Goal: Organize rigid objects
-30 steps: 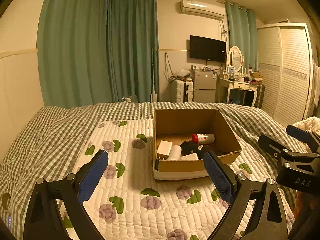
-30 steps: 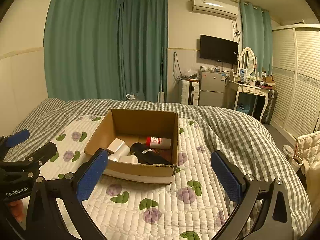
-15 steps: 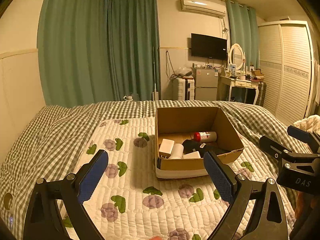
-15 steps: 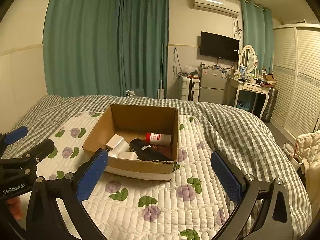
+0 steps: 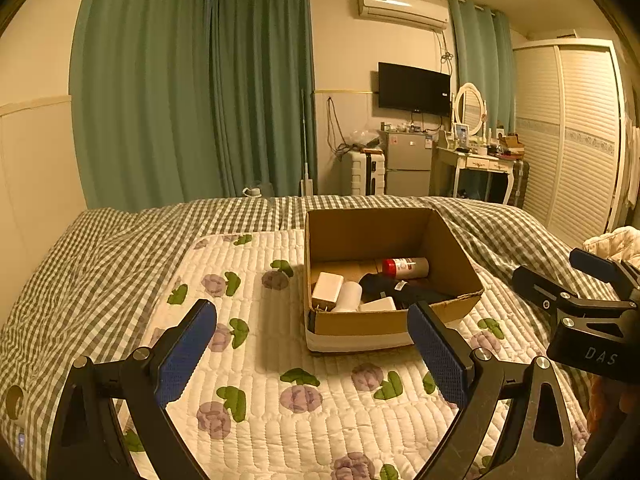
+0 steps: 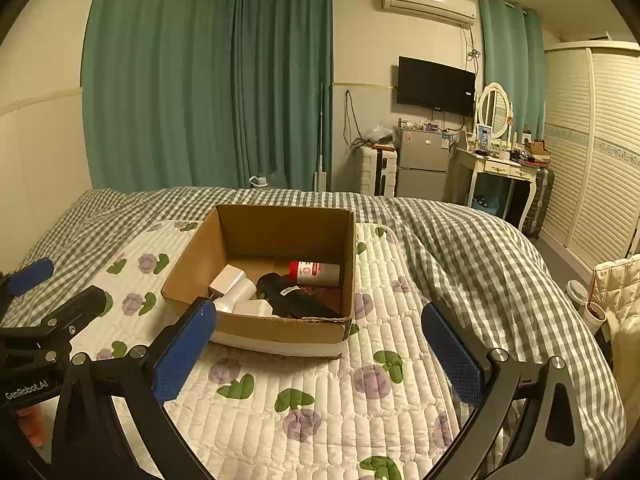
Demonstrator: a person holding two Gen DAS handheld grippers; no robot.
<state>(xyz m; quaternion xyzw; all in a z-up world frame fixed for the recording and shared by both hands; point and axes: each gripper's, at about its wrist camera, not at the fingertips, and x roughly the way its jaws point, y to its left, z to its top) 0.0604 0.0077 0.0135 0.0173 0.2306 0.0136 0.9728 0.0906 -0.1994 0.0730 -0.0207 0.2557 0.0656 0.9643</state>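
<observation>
Cardboard box (image 5: 360, 324) (red-capped can (image 5: 405, 268) inside), "GenRobot.AI" left tool (image 5: 312, 354), "DAS" right tool (image 6: 320, 354), both wide, empty.

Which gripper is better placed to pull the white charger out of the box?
Left, probably. The white charger lies at the cardboard box's left end, nearer the left gripper. The right gripper would cross the black item. Both are open and empty.

box (image 5: 360, 322): matt cardboard | quilt (image 5: 256, 364): stitched cloth | bottle (image 5: 406, 267): glossy plastic
</observation>
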